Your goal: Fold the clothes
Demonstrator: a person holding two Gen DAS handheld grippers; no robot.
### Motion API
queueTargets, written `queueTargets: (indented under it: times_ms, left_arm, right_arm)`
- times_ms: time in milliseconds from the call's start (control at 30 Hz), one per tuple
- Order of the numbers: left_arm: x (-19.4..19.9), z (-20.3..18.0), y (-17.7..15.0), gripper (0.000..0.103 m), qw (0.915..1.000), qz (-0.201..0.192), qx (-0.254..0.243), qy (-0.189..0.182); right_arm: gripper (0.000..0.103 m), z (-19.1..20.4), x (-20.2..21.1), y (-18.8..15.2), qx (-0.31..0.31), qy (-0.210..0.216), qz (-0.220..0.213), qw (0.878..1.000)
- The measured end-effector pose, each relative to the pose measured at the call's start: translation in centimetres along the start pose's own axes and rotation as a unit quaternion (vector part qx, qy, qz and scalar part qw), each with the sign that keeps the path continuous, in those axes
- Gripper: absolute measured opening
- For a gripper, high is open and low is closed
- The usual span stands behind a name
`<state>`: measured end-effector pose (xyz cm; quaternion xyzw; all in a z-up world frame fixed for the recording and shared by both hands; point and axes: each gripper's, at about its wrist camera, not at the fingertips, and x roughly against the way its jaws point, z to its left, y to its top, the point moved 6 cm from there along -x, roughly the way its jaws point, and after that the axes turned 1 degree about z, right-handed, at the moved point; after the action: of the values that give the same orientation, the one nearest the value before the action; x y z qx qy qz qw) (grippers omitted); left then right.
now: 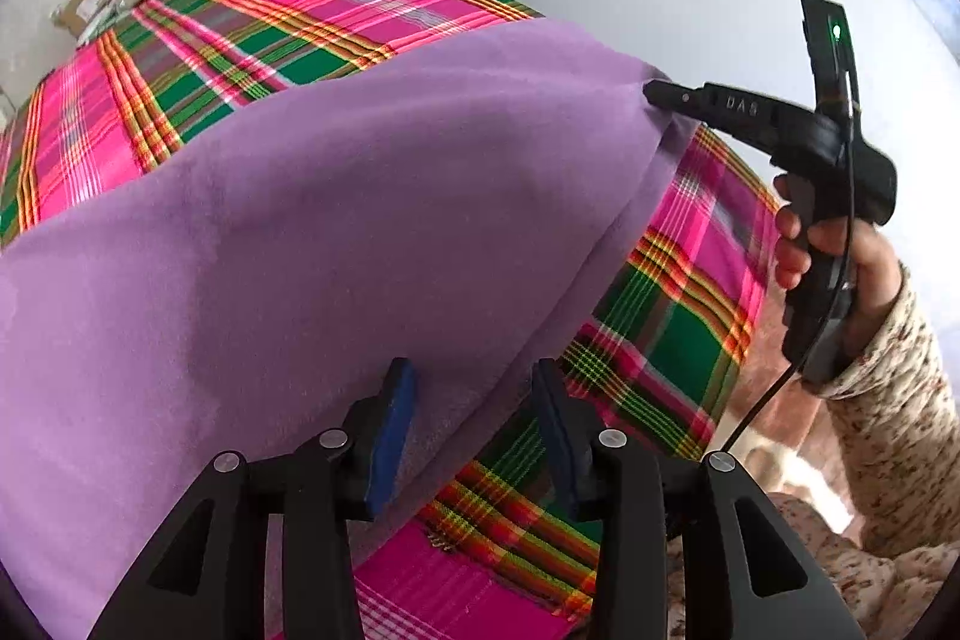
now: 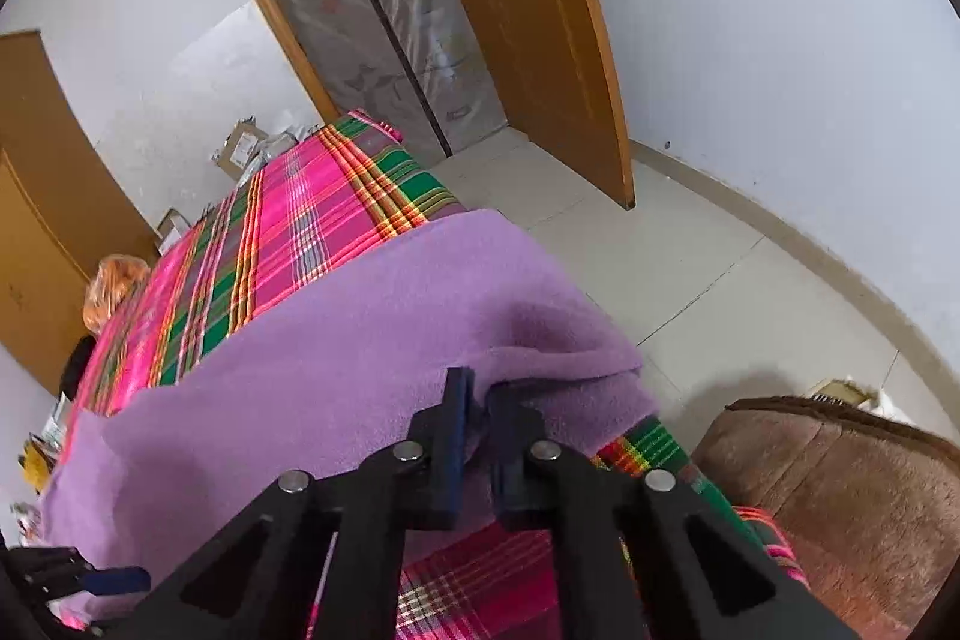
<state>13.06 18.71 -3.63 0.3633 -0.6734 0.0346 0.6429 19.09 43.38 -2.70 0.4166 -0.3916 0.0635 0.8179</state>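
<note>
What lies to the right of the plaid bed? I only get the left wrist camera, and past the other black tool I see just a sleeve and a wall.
Observer: A brown plush seat stands close beside the near corner of the bed.
Operator: Is that other tool really gripping the purple cloth?
Observer: Yes. Its own camera shows the right gripper shut on a bunched fold of the purple cloth.
Operator: And the door at the back?
Observer: The wooden door stands open, swung in over a pale tiled floor.
</note>
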Motion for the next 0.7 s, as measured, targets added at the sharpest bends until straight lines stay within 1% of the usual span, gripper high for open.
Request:
queueTargets:
  times_ms: [133,233,400,467,600,700]
  left_arm:
    - [0.0,0.5,0.1,0.042,0.9999,0.004,0.014,-0.006]
    - [0.0,0.6,0.1,0.042,0.9998,0.006,0.019,-0.005]
    - [-0.1,0.0,0.1,0.042,0.9997,0.008,-0.002,0.025]
    - [-0.1,-0.2,0.2,0.042,0.9995,0.009,-0.006,0.03]
    - [0.0,-0.5,0.6,0.042,0.9995,0.006,-0.009,0.029]
    - [0.3,-0.5,1.2,0.042,0.9998,-0.004,0.004,0.02]
  right_arm:
    - [0.003,-0.2,0.9,0.2,-0.008,0.009,-0.01,1.0]
    - [0.003,-0.1,1.9,0.8,-0.02,0.027,-0.023,0.999]
    - [0.003,0.3,3.1,2.1,-0.031,0.049,-0.035,0.998]
    - [0.003,0.4,3.5,2.5,-0.034,0.056,-0.038,0.997]
    - [0.003,1.3,4.1,3.3,-0.029,0.061,-0.043,0.997]
    - [0.003,1.7,4.4,3.7,-0.026,0.063,-0.048,0.996]
